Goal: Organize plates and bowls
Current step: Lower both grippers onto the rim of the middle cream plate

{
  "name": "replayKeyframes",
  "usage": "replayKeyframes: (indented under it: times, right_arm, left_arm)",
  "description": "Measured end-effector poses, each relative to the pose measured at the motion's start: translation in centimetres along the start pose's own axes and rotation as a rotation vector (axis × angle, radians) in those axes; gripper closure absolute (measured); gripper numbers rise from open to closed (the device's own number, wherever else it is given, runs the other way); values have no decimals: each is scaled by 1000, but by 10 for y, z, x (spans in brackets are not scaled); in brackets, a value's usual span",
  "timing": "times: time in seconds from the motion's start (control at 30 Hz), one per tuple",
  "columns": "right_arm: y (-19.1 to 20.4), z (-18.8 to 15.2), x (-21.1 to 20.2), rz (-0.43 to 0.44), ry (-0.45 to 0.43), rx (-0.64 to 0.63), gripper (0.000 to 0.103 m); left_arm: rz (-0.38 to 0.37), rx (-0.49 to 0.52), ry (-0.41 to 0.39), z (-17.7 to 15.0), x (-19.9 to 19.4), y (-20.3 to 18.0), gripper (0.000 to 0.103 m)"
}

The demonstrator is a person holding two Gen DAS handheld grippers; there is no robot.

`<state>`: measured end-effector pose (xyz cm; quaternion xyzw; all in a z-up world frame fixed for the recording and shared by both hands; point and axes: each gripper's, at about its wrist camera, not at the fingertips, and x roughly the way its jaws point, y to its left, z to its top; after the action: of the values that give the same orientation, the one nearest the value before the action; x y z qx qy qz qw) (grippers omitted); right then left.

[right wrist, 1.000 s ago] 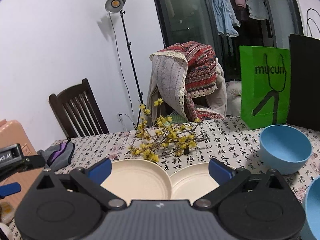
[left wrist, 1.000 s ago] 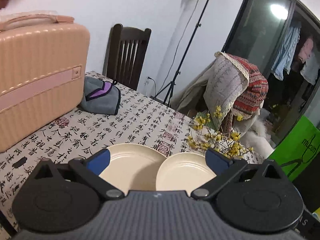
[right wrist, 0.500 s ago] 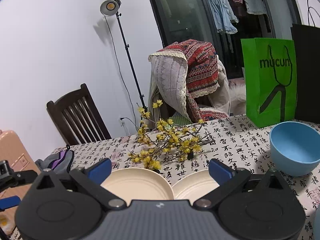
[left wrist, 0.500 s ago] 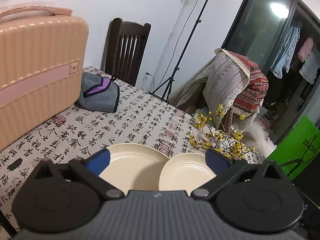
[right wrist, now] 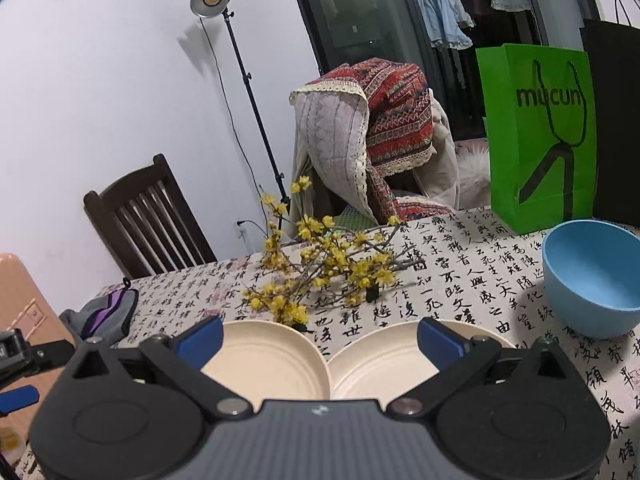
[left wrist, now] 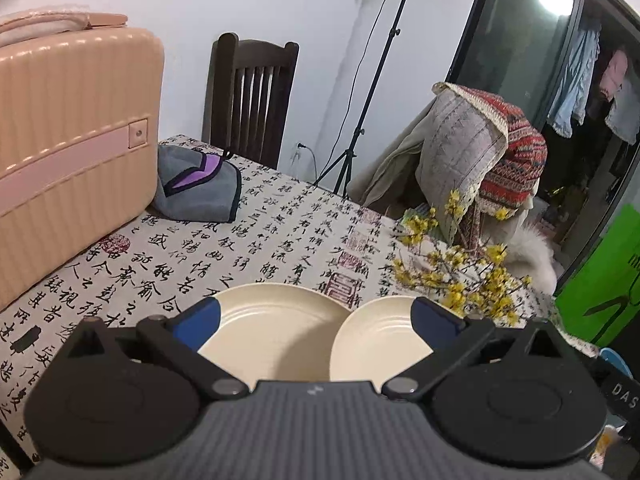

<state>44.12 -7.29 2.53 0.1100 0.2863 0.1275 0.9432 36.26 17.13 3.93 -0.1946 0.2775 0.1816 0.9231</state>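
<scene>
Two cream plates lie side by side on the calligraphy-print tablecloth, a larger plate [left wrist: 276,332] [right wrist: 264,360] on the left and a smaller plate [left wrist: 376,340] [right wrist: 392,356] on the right. A blue bowl [right wrist: 596,276] stands upright at the right, clear of the plates. My left gripper [left wrist: 316,316] hovers open just in front of both plates, holding nothing. My right gripper [right wrist: 320,334] is also open and empty, with its blue fingertips framing the two plates from the near side.
A pink suitcase [left wrist: 72,152] fills the table's left side, with a grey pouch [left wrist: 196,188] beside it. A yellow flower branch [right wrist: 320,264] lies just behind the plates. A green bag [right wrist: 540,136] and a black bag [right wrist: 616,120] stand at the back right. A dark chair [left wrist: 248,100] stands behind the table.
Both grippers have shifted slightly while staying open. A second blue bowl at the right view's lower right edge has slipped out of view. The plates have not moved.
</scene>
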Motion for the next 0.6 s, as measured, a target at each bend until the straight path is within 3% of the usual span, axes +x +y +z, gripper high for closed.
replayKeyframes:
  times: [0.2, 0.6]
  right_arm:
    - [-7, -3, 7, 9, 10, 16, 0]
    - [-21, -14, 31, 110, 82, 53, 17]
  left_arm:
    - [7, 22, 25, -6, 14, -2, 0]
    - [-8, -9, 179, -25, 52, 1, 0]
